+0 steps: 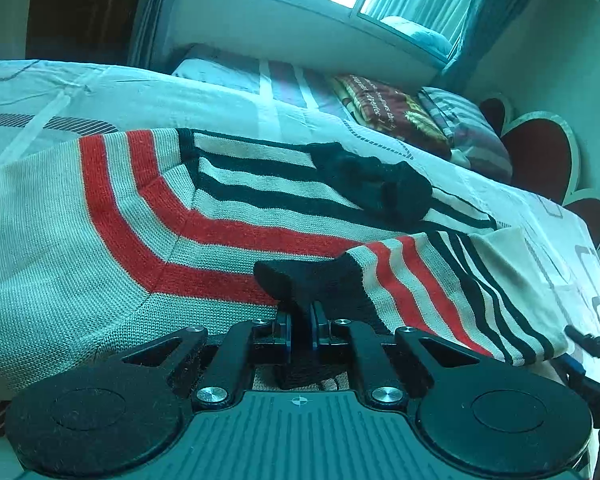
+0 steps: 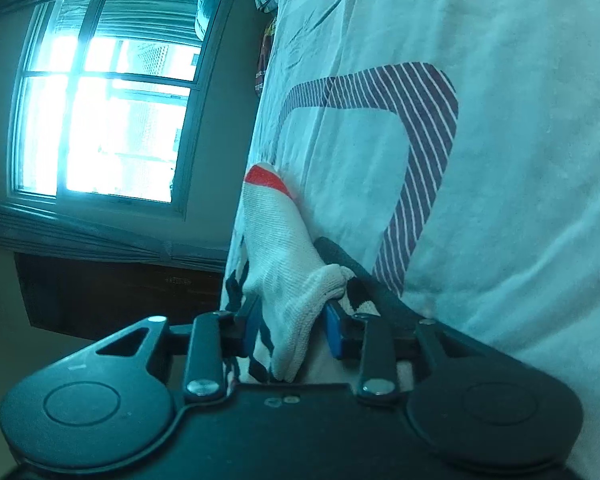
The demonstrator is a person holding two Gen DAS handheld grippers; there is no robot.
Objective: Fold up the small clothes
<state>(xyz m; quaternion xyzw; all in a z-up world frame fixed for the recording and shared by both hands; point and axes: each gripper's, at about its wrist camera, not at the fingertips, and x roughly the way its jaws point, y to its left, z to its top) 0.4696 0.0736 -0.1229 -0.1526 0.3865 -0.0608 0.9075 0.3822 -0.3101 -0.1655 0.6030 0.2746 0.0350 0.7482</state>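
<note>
A small knitted sweater (image 1: 100,216), cream with red and black stripes, lies spread on the bed. My left gripper (image 1: 302,320) is shut on the black cuff (image 1: 300,280) of one sleeve, which is folded over the sweater's body. My right gripper (image 2: 294,328) is shut on a bunched cream fold of the same sweater (image 2: 284,264), with a red stripe at its far tip, held against the bedsheet. The right gripper also shows at the right edge of the left wrist view (image 1: 592,360), beside the sleeve's edge.
The bed has a white sheet (image 1: 120,92) with dark striped square prints (image 2: 420,120). Pillows and a folded dark red blanket (image 1: 392,108) lie at the head. A heart-shaped headboard (image 1: 540,160) stands at right. A window (image 2: 100,120) lies beyond the bed.
</note>
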